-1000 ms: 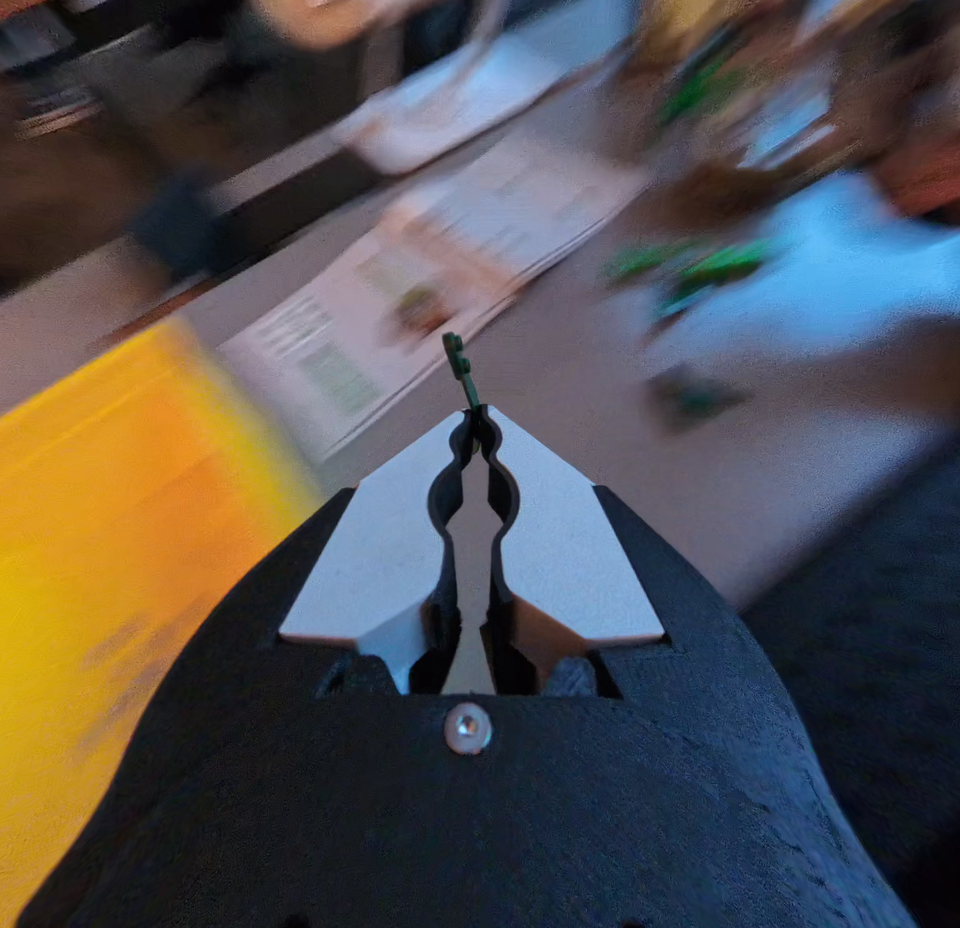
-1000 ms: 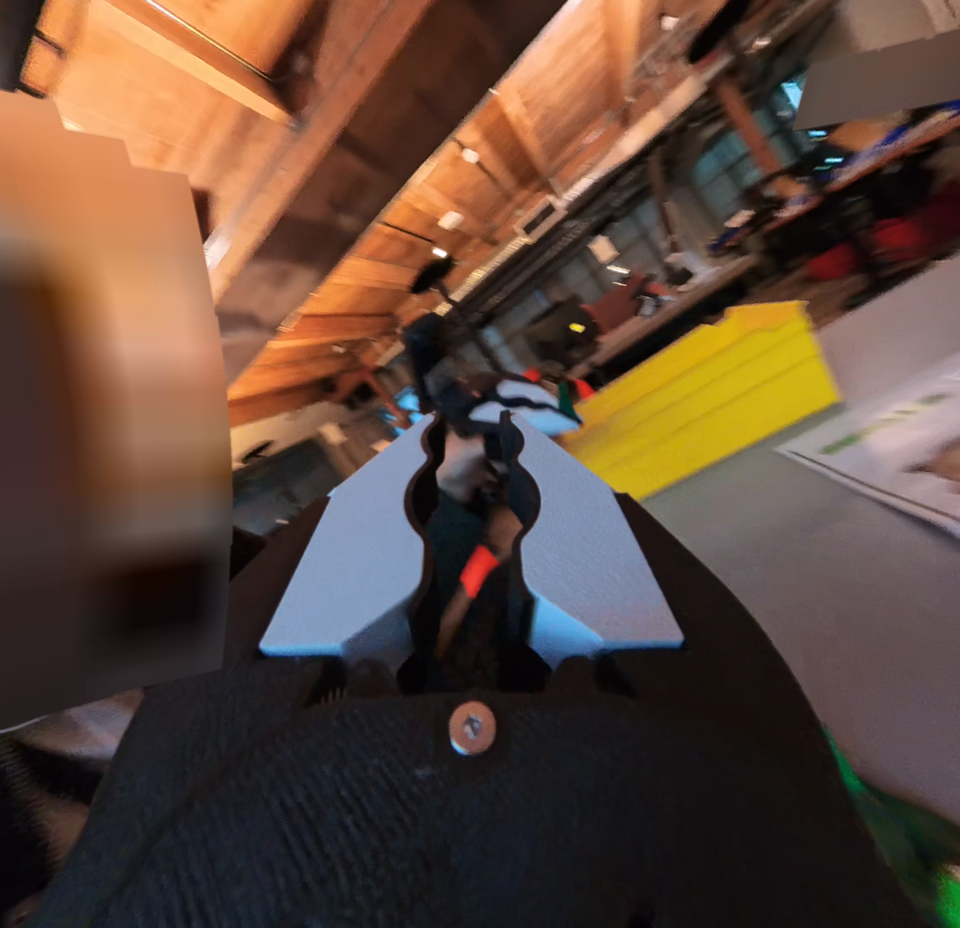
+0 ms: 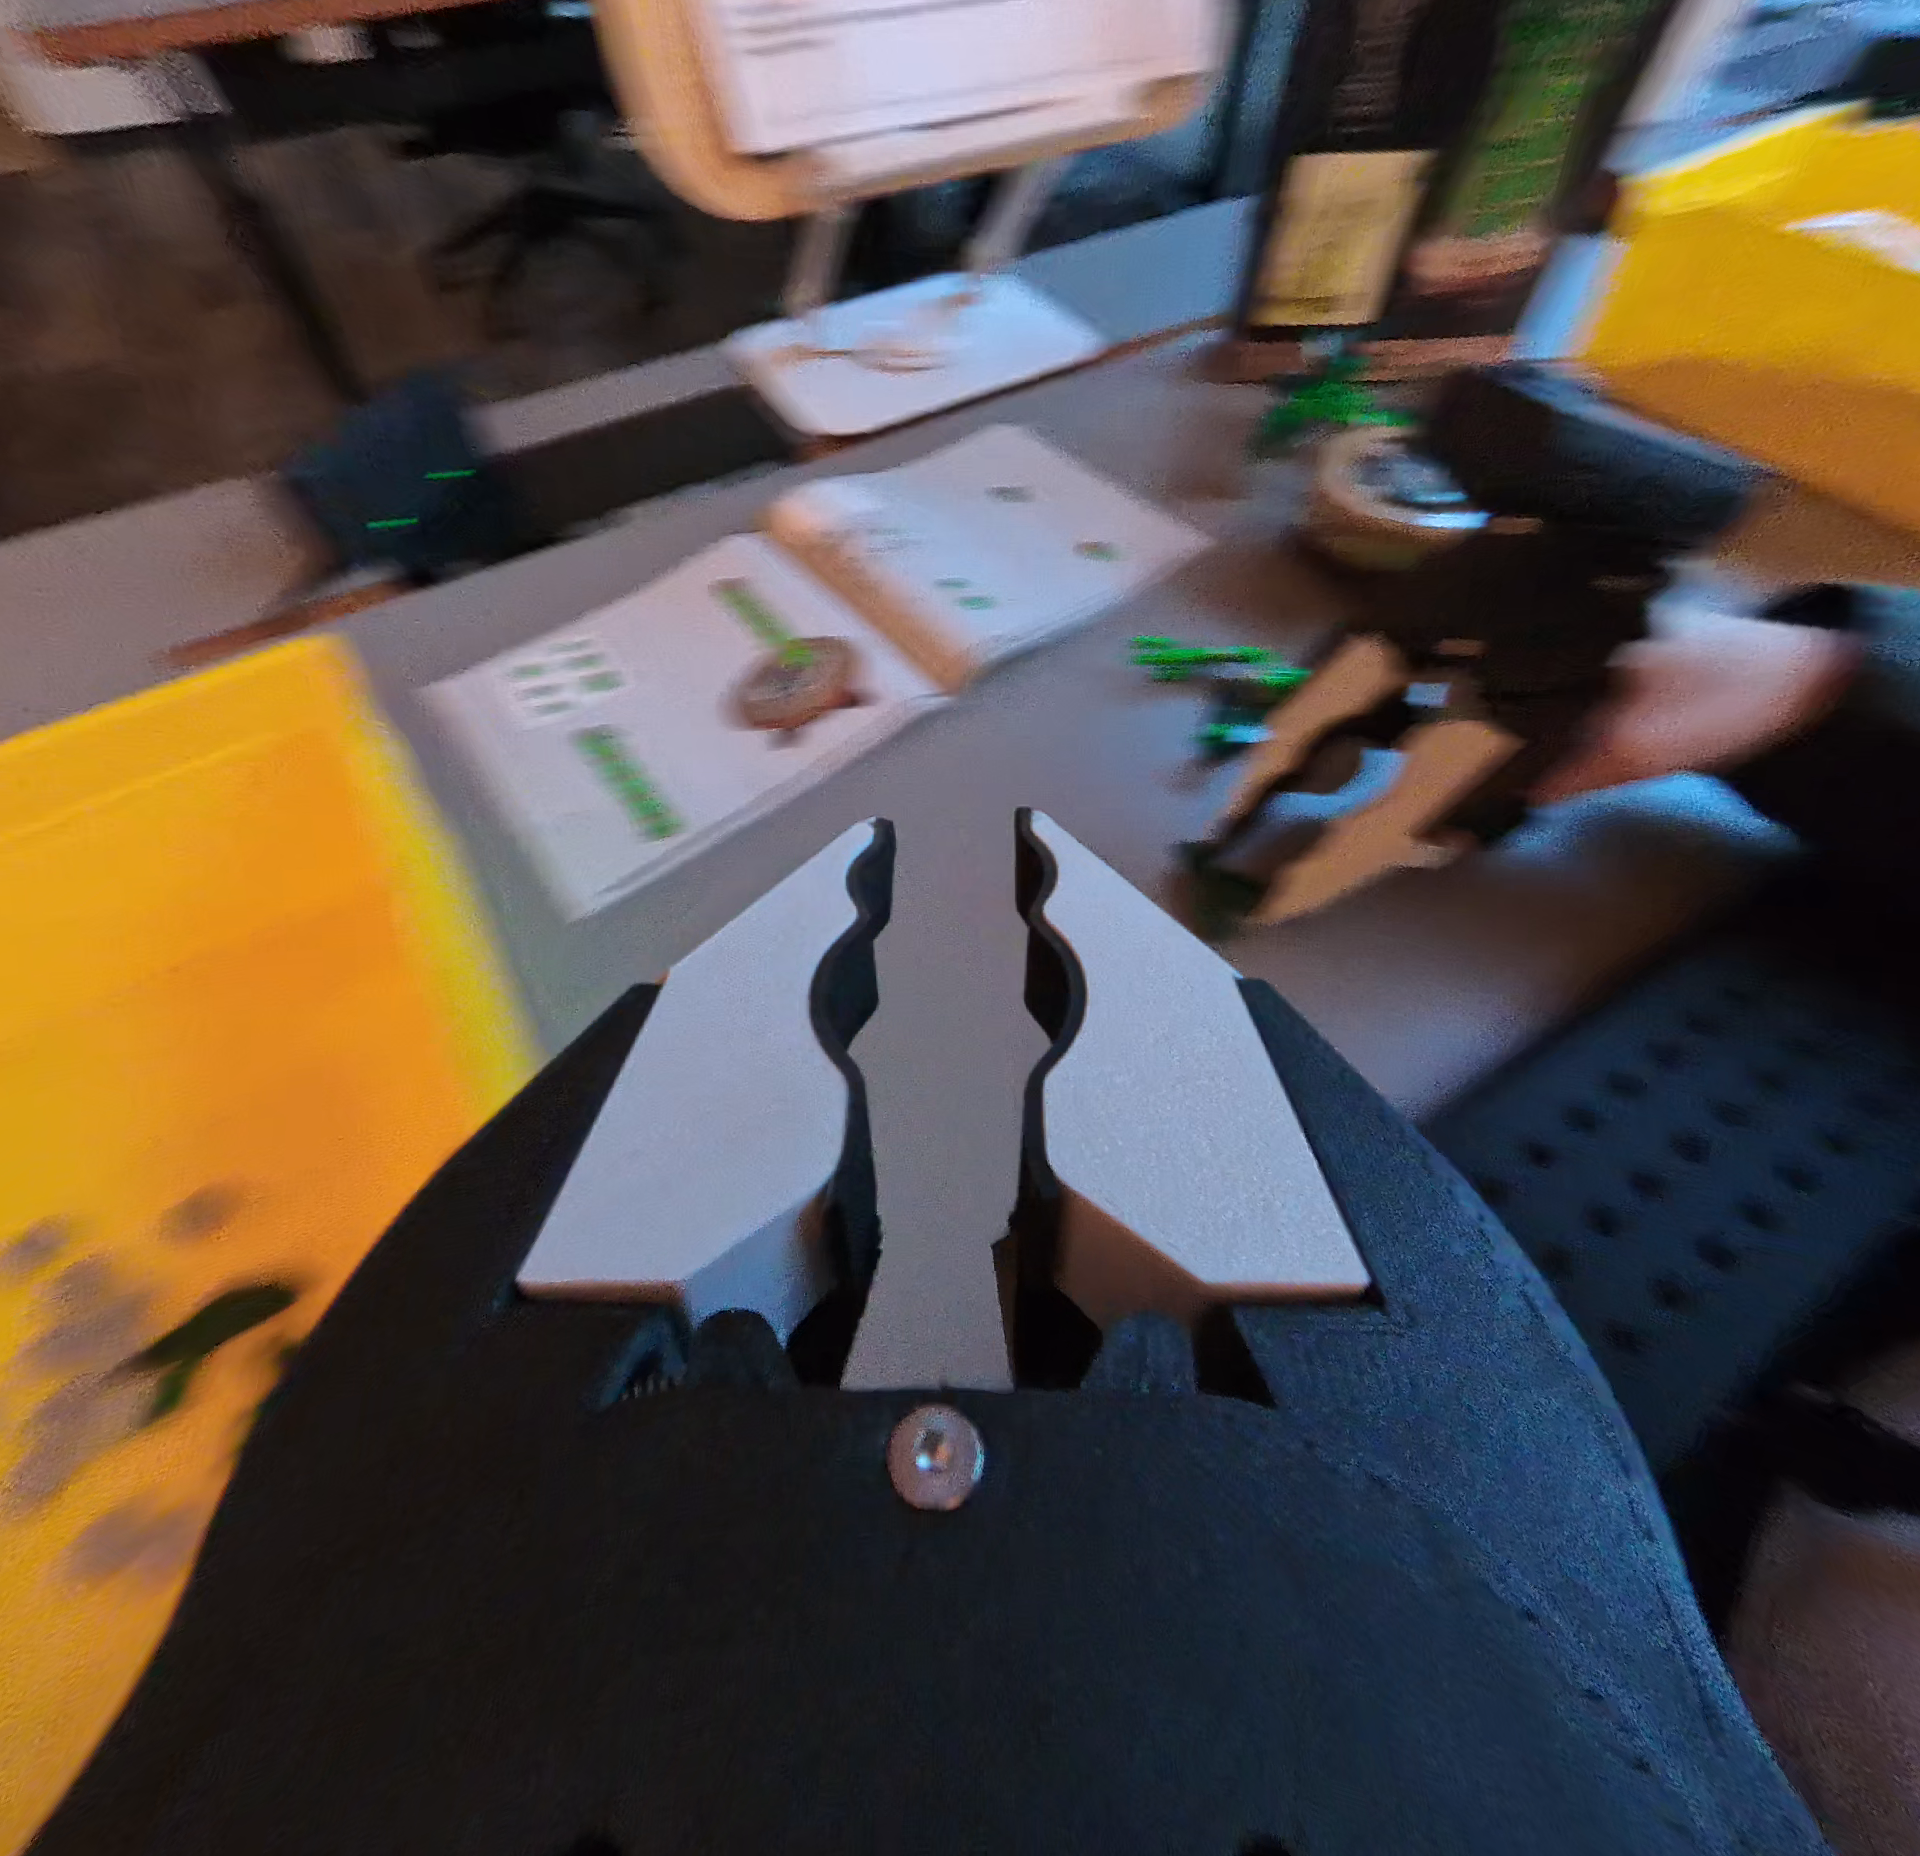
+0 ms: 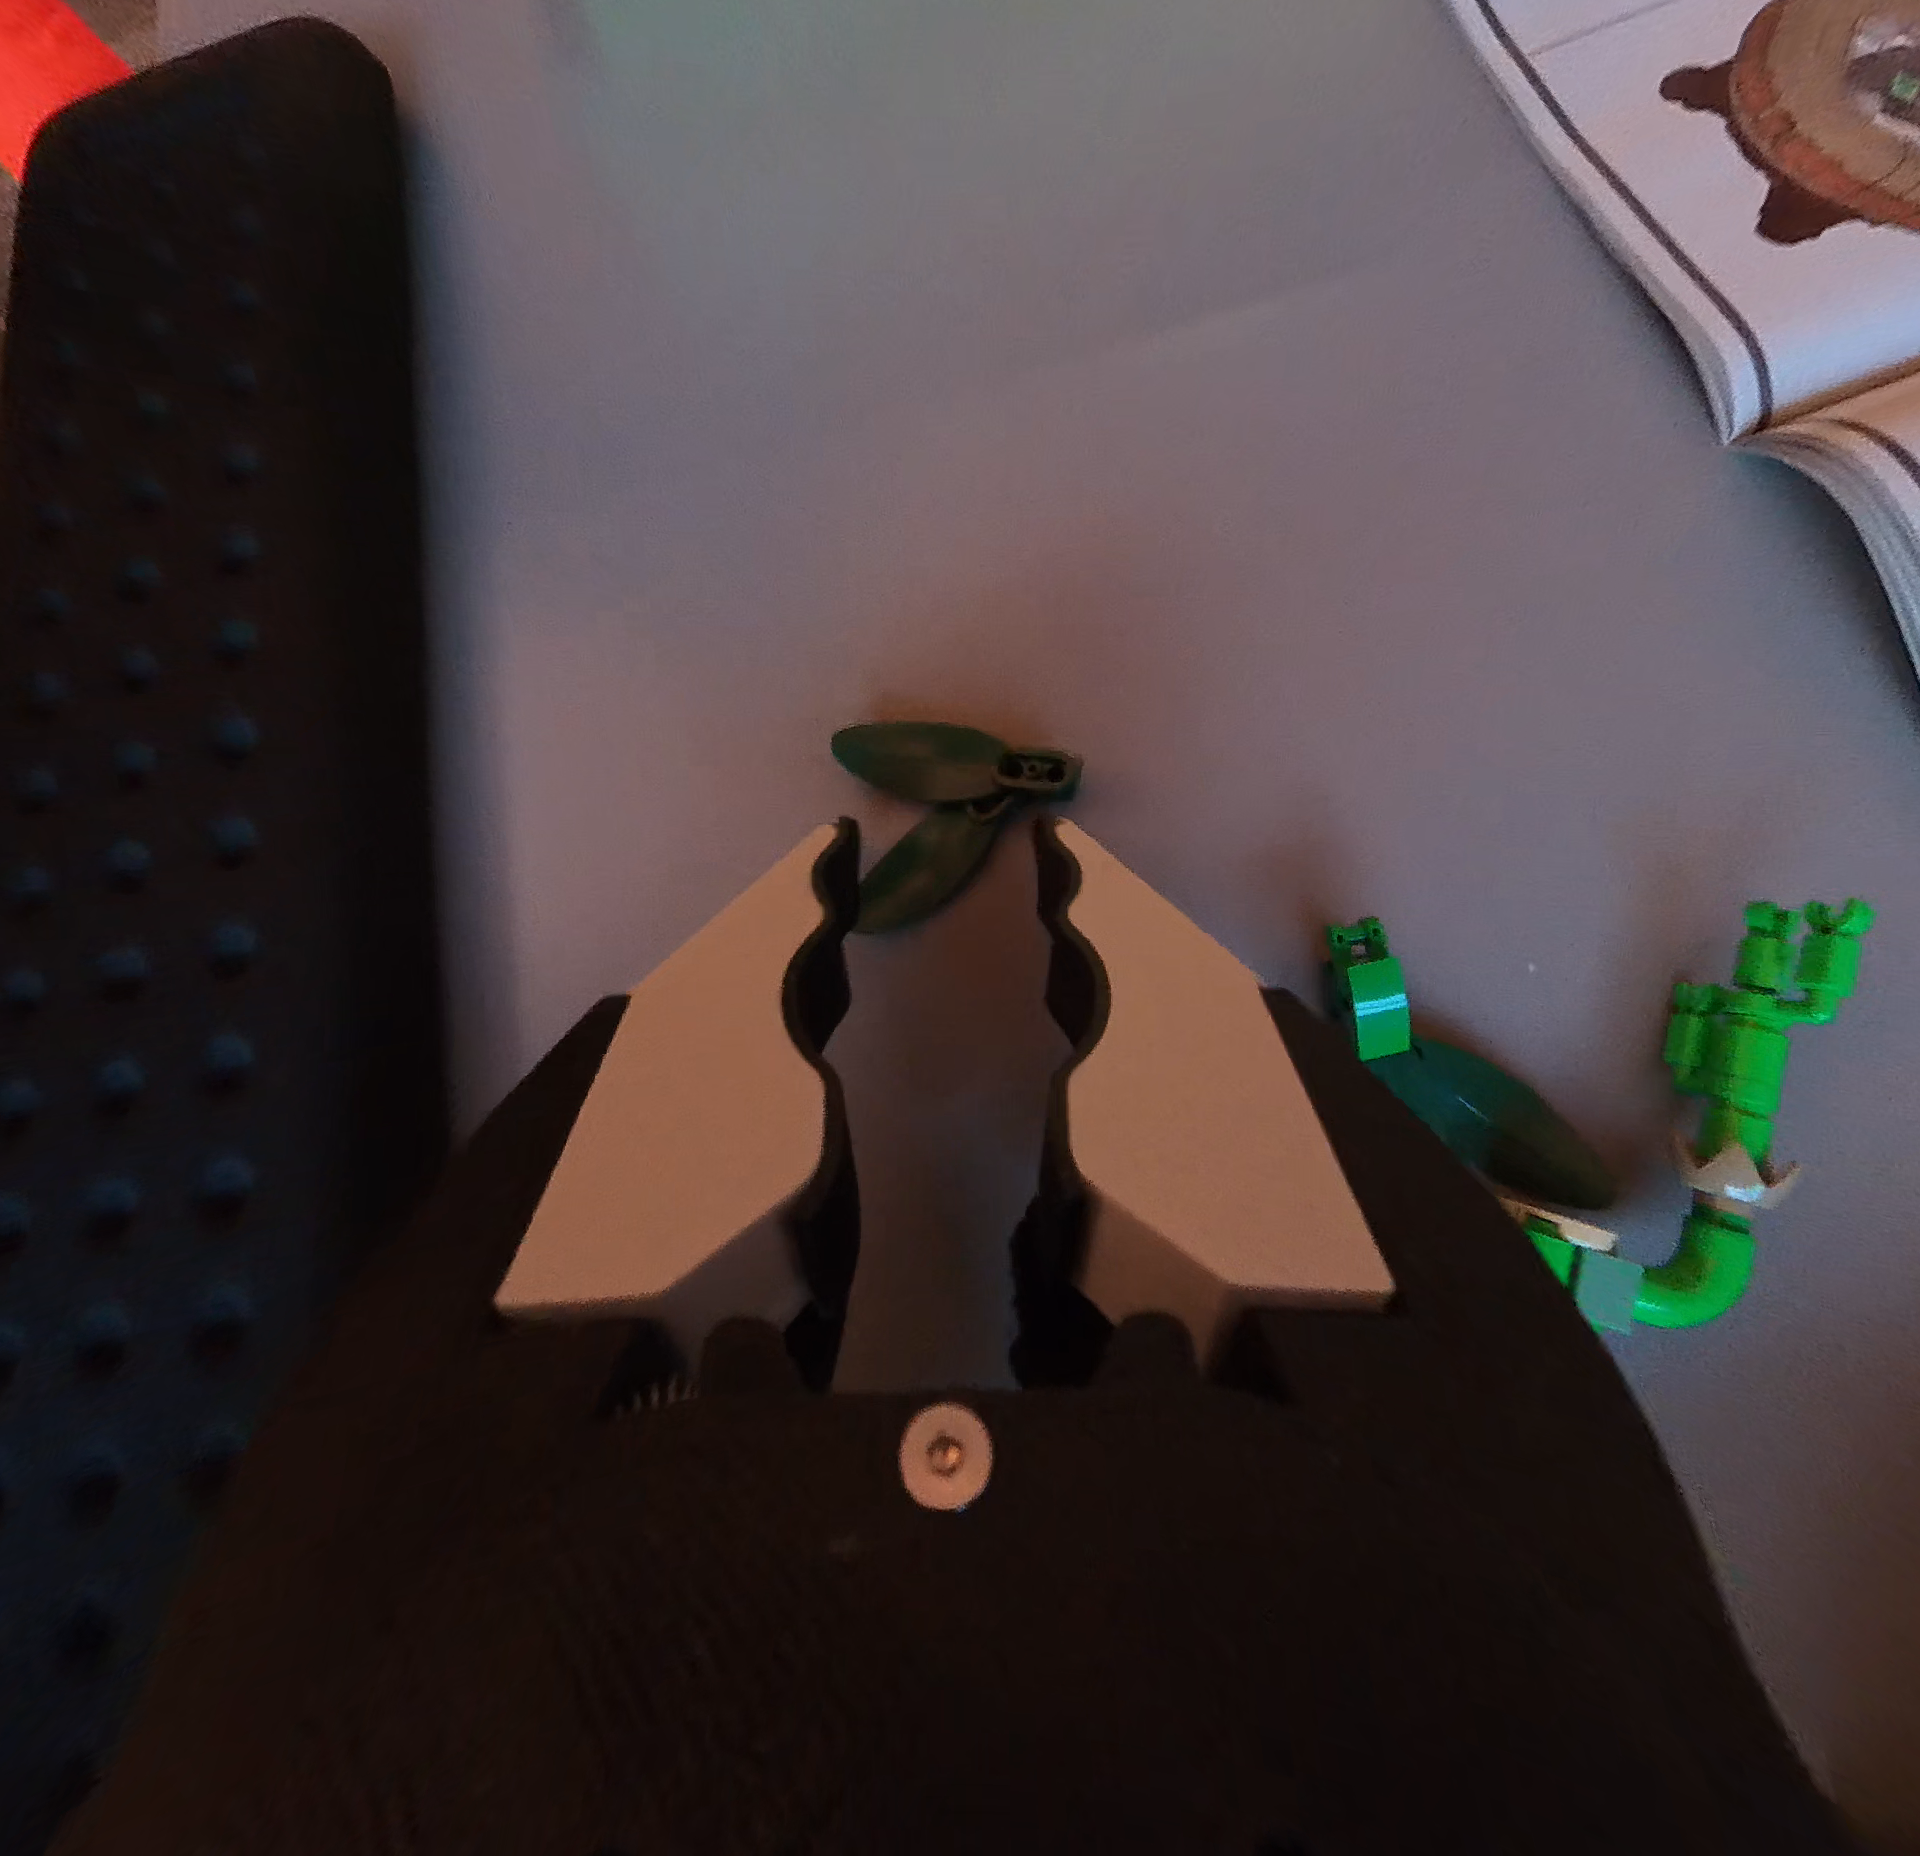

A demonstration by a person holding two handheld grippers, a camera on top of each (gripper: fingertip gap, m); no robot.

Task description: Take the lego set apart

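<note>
1. Right gripper (image 4: 945, 827): jaws apart, empty, poised over leaf pair (image 4: 940, 798) on table (image 4: 935, 352).
2. Left gripper (image 3: 954, 819): jaws apart, empty, beside yellow bin (image 3: 208, 923).
3. Stem assembly (image 4: 1714, 1110): lying right, still joined.
4. Step, judged: picking up the leaves. Next: close on one leaf.

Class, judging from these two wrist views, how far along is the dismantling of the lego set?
Done: loose pieces fill the yellow bin. In hand: nothing; the open right gripper hovers at a dark green leaf piece on the table. Left: the bright green stem, still assembled. The left gripper is open.
</note>
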